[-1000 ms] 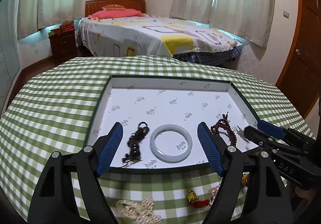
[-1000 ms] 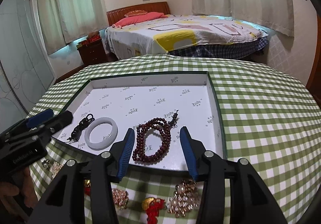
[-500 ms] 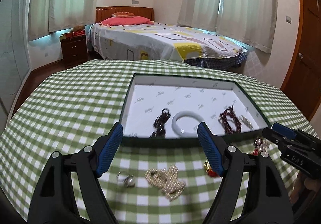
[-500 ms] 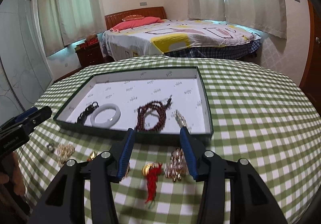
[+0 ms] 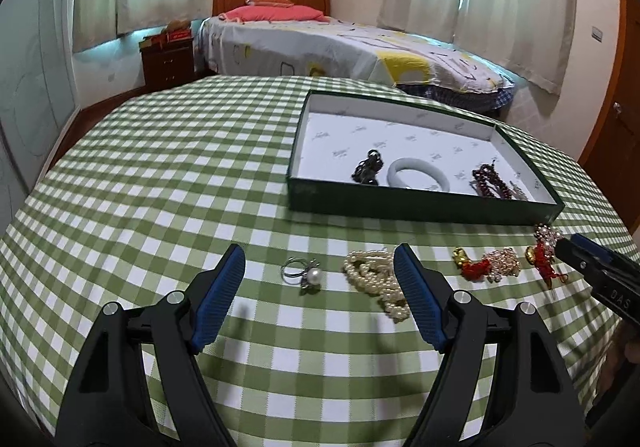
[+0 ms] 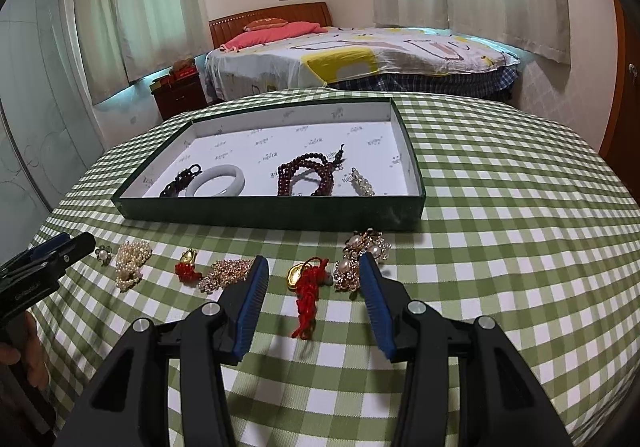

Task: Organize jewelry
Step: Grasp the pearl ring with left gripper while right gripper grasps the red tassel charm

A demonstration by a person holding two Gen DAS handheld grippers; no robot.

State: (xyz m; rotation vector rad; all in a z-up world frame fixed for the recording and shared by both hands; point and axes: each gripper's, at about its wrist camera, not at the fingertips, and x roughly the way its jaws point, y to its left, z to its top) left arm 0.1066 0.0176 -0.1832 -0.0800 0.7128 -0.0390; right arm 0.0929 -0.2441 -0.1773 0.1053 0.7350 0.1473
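Inside the green tray (image 6: 280,213) on the desk (image 6: 500,207): black bracelet (image 6: 181,180), white bangle (image 6: 218,181), dark red bead strand (image 6: 306,175), small crystal piece (image 6: 362,183). Near of it lie pearl ring (image 5: 306,274), pearl strand (image 5: 378,281), red-tassel charm (image 6: 306,287). Left tool (image 5: 320,299) and right tool (image 6: 314,291) spread, empty.

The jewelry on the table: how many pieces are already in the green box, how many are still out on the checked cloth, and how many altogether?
In the green box: 4 (dark bracelet, white bangle, red bead strand, small sparkly piece)
On the cloth: 6 (pearl ring, pearl strand, small red-and-gold charm, gold beaded piece, red tassel charm, pearl-and-gold cluster)
Total: 10
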